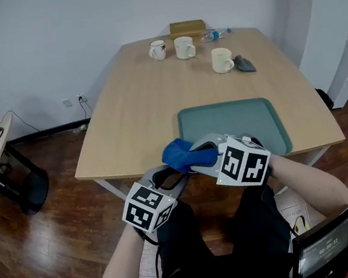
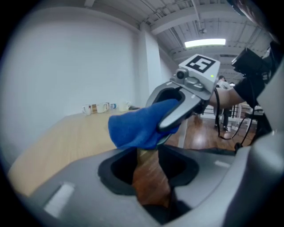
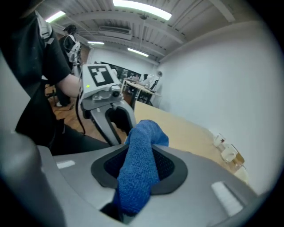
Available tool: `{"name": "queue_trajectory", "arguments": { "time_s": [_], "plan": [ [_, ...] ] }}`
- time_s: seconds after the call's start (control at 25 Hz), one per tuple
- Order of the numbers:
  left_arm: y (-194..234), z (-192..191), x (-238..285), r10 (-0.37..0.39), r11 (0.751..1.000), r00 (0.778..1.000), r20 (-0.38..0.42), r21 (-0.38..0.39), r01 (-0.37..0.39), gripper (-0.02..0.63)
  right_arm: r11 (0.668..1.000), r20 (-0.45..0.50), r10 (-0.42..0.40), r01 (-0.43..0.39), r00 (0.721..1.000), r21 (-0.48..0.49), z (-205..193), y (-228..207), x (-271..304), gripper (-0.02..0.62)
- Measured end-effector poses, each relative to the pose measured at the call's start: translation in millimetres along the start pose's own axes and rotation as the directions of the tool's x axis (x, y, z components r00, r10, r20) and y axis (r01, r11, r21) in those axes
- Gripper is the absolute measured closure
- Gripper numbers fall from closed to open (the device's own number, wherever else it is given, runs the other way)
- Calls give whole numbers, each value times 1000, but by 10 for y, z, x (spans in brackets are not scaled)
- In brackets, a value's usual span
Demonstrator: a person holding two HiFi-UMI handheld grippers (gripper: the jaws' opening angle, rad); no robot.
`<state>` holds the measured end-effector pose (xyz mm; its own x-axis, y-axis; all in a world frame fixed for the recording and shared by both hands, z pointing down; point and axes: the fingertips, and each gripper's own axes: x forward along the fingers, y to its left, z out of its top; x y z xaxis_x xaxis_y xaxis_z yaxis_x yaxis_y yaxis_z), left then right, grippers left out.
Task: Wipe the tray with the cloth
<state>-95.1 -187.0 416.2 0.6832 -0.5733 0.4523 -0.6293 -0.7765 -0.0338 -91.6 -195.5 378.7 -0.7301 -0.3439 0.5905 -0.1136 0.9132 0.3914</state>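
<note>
Head view is where the whole table is seen, and no wiping is seen to be started yet. The flat green plastic tray is laid on the pale wooden table, close to the near edge, and nothing is on it. The soft blue cloth is held up in the air, just beside the tray's near left corner, and the tray is not touched by it. No dirt or wet marks can be made out on the tray. It is judged that all of the wiping is left to be done: the cloth has to be brought down onto the tray and rubbed across it.

The cloth is pinched by the right gripper. Its jaws are closed on the cloth, and a bunched end sticks out past them. The left gripper is held right by the cloth. Its jaws are a little way apart, only the floor is seen between them, and nothing is gripped. Whether its tips are brushed by the cloth cannot be told.
</note>
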Motion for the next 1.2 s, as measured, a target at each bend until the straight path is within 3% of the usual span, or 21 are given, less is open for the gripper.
{"name": "queue_trajectory", "arguments": {
  "time_s": [0.12, 0.4, 0.76, 0.96, 1.2],
  "plan": [
    [-35, -11, -10, -1, 1000, 1000, -1, -4, 1, 454, 996, -29, 51, -53, 998, -77, -58, 160, -18, 477],
    [-66, 39, 49, 16, 999, 999, 34, -48, -14, 454, 999, -53, 45, -46, 998, -23, -392, 99, -315, 477],
    [-93, 98, 134, 16, 999, 999, 39, -43, -14, 454, 990, -111, -22, 37, 994, 138, -1123, -78, -970, 477],
    [-91, 113, 235, 0, 1000, 1000, -20, -1, 0, 454, 967, -152, -72, 106, 986, 230, -1554, -217, -1357, 477],
    [-80, 89, 289, 6, 1000, 998, -56, 15, -5, 454, 947, -204, -126, 179, 971, 266, -1927, -326, -1698, 476]
  ]
}}
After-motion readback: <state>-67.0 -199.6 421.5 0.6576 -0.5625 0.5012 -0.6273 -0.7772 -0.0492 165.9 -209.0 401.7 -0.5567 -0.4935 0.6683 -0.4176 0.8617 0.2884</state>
